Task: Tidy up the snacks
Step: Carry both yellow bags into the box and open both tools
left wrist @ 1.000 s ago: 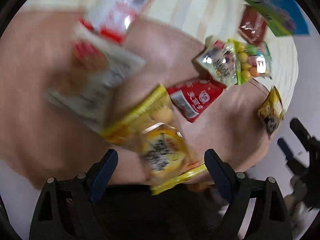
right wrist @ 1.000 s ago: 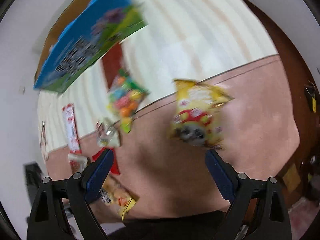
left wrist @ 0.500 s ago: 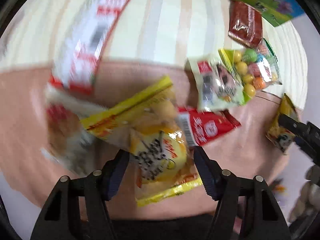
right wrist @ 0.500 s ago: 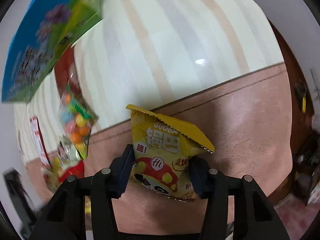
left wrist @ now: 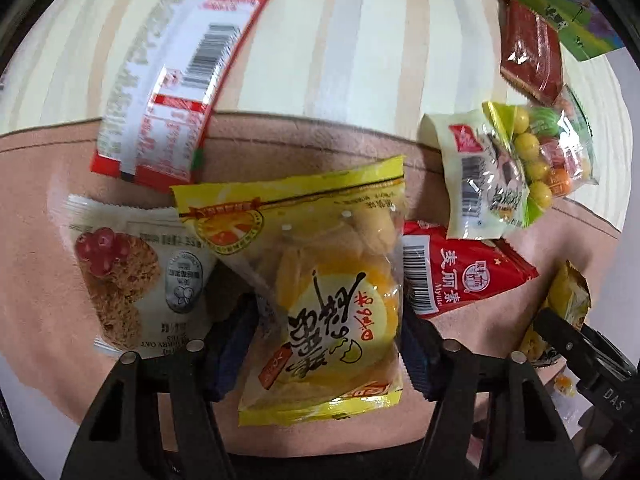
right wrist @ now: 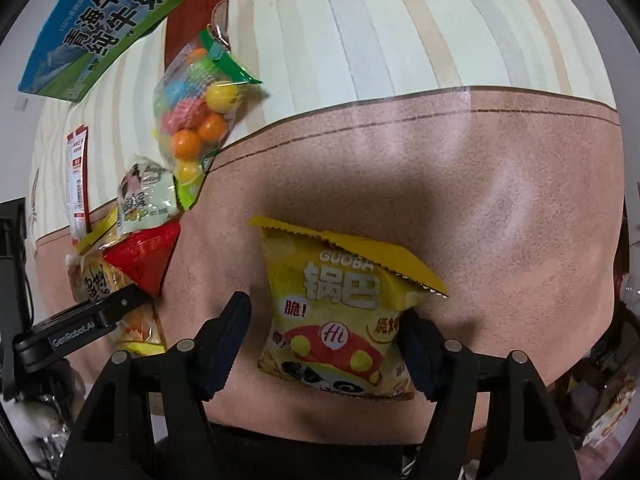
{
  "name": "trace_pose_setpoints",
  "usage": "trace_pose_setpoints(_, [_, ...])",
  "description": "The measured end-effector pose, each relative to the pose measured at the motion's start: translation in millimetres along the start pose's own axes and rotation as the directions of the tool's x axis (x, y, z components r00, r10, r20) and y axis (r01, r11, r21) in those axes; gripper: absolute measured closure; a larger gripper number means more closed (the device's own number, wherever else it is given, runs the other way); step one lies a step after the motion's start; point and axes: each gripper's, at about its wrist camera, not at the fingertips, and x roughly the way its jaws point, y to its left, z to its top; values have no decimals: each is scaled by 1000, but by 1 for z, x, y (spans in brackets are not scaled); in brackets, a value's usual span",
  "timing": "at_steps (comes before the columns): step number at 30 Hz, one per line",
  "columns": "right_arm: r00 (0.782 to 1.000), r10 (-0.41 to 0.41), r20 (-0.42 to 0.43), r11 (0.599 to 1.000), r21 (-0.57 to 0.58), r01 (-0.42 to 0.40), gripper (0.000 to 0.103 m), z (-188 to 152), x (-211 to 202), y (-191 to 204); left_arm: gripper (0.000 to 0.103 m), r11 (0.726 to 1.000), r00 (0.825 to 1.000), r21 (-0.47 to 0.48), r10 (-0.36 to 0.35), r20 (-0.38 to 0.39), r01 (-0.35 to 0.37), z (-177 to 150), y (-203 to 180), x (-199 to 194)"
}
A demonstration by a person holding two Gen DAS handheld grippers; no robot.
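Two surfaces meet under the snacks: a pinkish-brown mat (right wrist: 500, 184) and cream striped cloth (right wrist: 400, 20) beyond it. Counted outward from the yellow egg-cake bag (left wrist: 320, 292): one oat-cookie packet (left wrist: 140, 280) touching its left, one red packet (left wrist: 460, 276) at its right, one long white-red wrapper (left wrist: 180, 68) above. The left gripper (left wrist: 324, 340) straddles the egg-cake bag, jaws closing, pads at its sides (contact looks made). The right gripper (right wrist: 324, 344) straddles one yellow guoba bag (right wrist: 344, 312), jaws opening, left pad clear.
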Motion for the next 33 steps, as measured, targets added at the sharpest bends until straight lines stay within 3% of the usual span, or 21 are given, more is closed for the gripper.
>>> trace_pose_setpoints(2, [999,-41,21,999,-12,41,49,-4,6,7,55,999,999,26,28,19,-29,-4,7,-8])
trace_pose_setpoints(5, [998,-35,43,999,-23,36,53,-10,3,6,58,997,998,55,53,39,-55,-10,-2,-19])
trace_pose_setpoints(12, [996,59,68,997,-46,-56,54,-28,-26,16,59,997,998,76,1,69,-6,-36,-16,-69])
trace_pose_setpoints(17, [981,165,105,984,-79,-157,54,-20,-67,35,59,996,984,76,-63,169,51,-33,-20,-134])
trace_pose_setpoints(22, [952,257,165,962,-138,-236,54,13,-118,78,59,988,953,116,-133,273,105,-5,-29,-196])
trace_pose_setpoints(27, [922,299,246,943,-224,-246,54,58,-164,116,59,983,929,158,-145,341,95,48,-27,-247])
trace_pose_setpoints(30, [910,293,294,941,-257,-220,54,91,-182,136,59,985,926,160,-124,356,70,82,-24,-263])
trace_pose_setpoints(33, [904,269,332,943,-282,-177,54,120,-191,154,59,987,940,151,-110,323,63,130,-21,-260])
